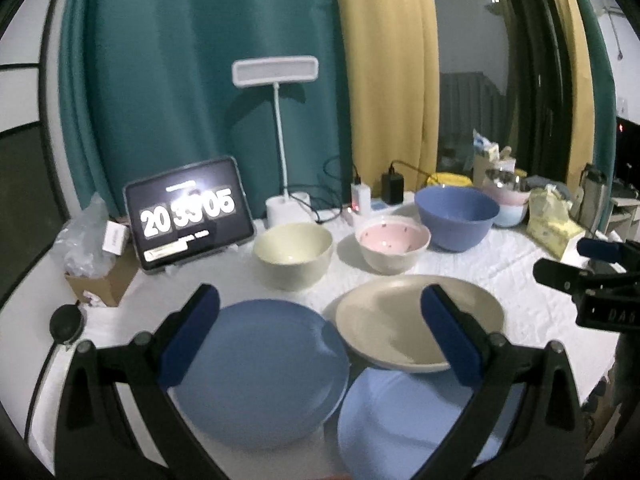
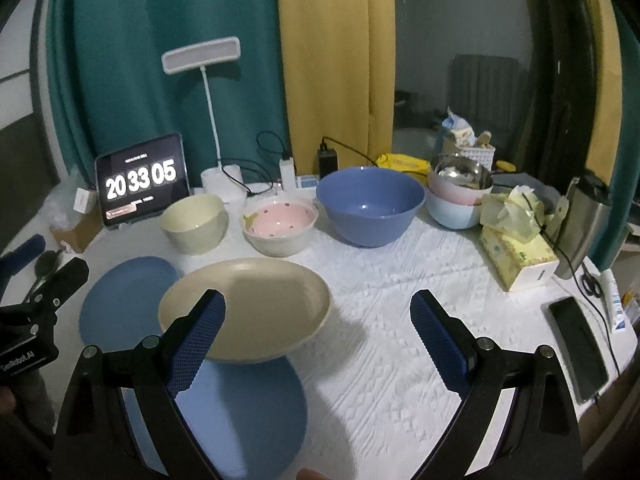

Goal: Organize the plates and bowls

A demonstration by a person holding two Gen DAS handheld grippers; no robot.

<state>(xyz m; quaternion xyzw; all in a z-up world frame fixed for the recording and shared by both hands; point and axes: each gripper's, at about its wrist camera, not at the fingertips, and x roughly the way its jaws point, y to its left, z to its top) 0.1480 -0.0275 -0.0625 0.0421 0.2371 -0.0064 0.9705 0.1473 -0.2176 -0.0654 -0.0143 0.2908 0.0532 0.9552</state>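
Right wrist view alone shows a phone (image 2: 578,354) and tissue box (image 2: 516,254); right gripper (image 2: 316,336) spread wide, empty, above the cloth. Left gripper (image 1: 320,334) wide over the dark blue plate (image 1: 260,372); cream plate (image 1: 416,320) seemingly overlaps the light blue plate (image 1: 400,420).

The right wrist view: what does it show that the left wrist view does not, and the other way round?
Only the right wrist view shows a black phone lying at the table's right edge and the steel bowl clearly, stacked in pastel bowls.

Only the left wrist view shows a black round object at the table's left edge.

Both show the beige plate, two blue plates, the cream bowl, pink bowl, big blue bowl, the tablet clock, and both grippers, left and right, open and empty.
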